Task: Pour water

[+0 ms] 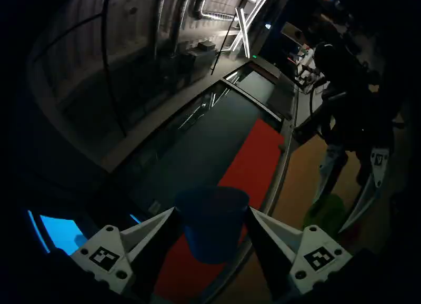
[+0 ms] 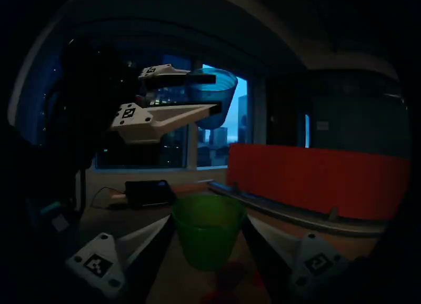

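— Which cups are there, and who has them?

— Two. The left gripper [image 1: 213,209] pinches a blue cup [image 1: 213,235], one white finger pressed on each side of its wall. The right gripper [image 2: 208,219] pinches a green cup [image 2: 208,241] the same way.

— Anything in them?

— I cannot tell; the light is too dim to show a water level in either one.

— Where do they sit in the scene?

— In the right gripper view the blue cup is held up high on the left, in front of the window [image 2: 216,140], rim on top. The green cup is low and near, just above the table [image 1: 300,183]. They are apart, not touching.

— Shapes and materials?

— Both cups are round, tapering toward the base, with smooth walls. The blue one looks like see-through plastic against the window. The fingers are white, angular and wedge-shaped, with square black-and-white markers near their bases.

— What else?

— A long, flat, matte red panel [image 2: 316,177] at the far right, a tan table, and a dark flat device [image 2: 150,192] lying at the far left of it.
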Action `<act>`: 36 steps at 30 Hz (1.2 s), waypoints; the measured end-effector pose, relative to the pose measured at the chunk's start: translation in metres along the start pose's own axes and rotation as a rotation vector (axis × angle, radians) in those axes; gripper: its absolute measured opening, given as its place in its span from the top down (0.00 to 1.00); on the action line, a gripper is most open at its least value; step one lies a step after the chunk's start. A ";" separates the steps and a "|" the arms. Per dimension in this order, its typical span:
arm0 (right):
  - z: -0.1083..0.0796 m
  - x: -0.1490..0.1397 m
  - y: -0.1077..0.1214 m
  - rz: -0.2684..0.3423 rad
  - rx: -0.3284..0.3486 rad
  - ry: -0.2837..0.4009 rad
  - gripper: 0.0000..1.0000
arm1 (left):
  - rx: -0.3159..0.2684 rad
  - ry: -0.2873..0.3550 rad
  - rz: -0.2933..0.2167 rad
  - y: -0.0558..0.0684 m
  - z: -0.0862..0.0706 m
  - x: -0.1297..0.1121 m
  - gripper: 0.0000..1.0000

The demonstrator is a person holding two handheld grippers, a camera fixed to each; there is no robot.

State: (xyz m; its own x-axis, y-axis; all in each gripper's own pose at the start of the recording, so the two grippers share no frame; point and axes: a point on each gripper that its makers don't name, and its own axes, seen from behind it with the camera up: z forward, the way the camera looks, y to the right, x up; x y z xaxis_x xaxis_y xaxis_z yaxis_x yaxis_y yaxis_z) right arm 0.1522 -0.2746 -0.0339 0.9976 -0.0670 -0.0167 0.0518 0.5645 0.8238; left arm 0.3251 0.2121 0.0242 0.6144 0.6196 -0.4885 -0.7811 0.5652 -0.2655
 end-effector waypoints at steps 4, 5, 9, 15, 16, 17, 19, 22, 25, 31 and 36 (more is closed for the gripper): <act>-0.001 0.000 0.002 0.001 -0.005 0.002 0.09 | -0.002 -0.001 -0.117 -0.001 -0.001 -0.003 0.14; -0.001 0.000 0.003 0.002 -0.007 0.002 0.09 | -0.003 0.000 -0.143 -0.002 -0.001 -0.003 0.14; -0.002 0.000 0.005 0.003 -0.011 0.004 0.09 | -0.003 -0.007 -0.239 -0.005 -0.001 -0.008 0.14; -0.003 0.003 0.006 0.007 -0.016 0.013 0.09 | -0.010 -0.019 -0.427 -0.009 -0.004 -0.016 0.14; -0.003 0.004 0.006 0.007 -0.017 0.014 0.09 | -0.013 -0.018 -0.465 -0.010 -0.004 -0.016 0.14; -0.003 0.004 0.006 0.007 -0.018 0.014 0.09 | -0.016 -0.018 -0.498 -0.010 -0.005 -0.017 0.14; -0.004 0.005 0.007 0.007 -0.019 0.016 0.09 | -0.024 -0.017 -0.560 -0.011 -0.006 -0.019 0.14; -0.005 0.007 0.007 0.006 -0.022 0.017 0.09 | -0.034 -0.020 -0.635 -0.009 -0.006 -0.025 0.14; -0.006 0.008 0.008 0.005 -0.025 0.018 0.09 | -0.044 -0.029 -0.692 -0.006 -0.007 -0.031 0.14; -0.008 0.009 0.009 0.005 -0.029 0.019 0.10 | -0.061 -0.036 -0.759 0.001 -0.009 -0.042 0.14; -0.010 0.010 0.013 0.010 -0.037 0.016 0.10 | -0.064 -0.065 -0.756 0.009 -0.014 -0.058 0.14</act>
State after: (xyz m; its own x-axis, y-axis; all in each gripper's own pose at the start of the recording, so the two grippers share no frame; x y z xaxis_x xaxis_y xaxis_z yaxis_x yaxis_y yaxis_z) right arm 0.1631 -0.2595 -0.0291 0.9987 -0.0478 -0.0180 0.0430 0.5950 0.8026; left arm 0.2810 0.1732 0.0391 0.9885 0.1081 -0.1054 -0.1488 0.8168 -0.5574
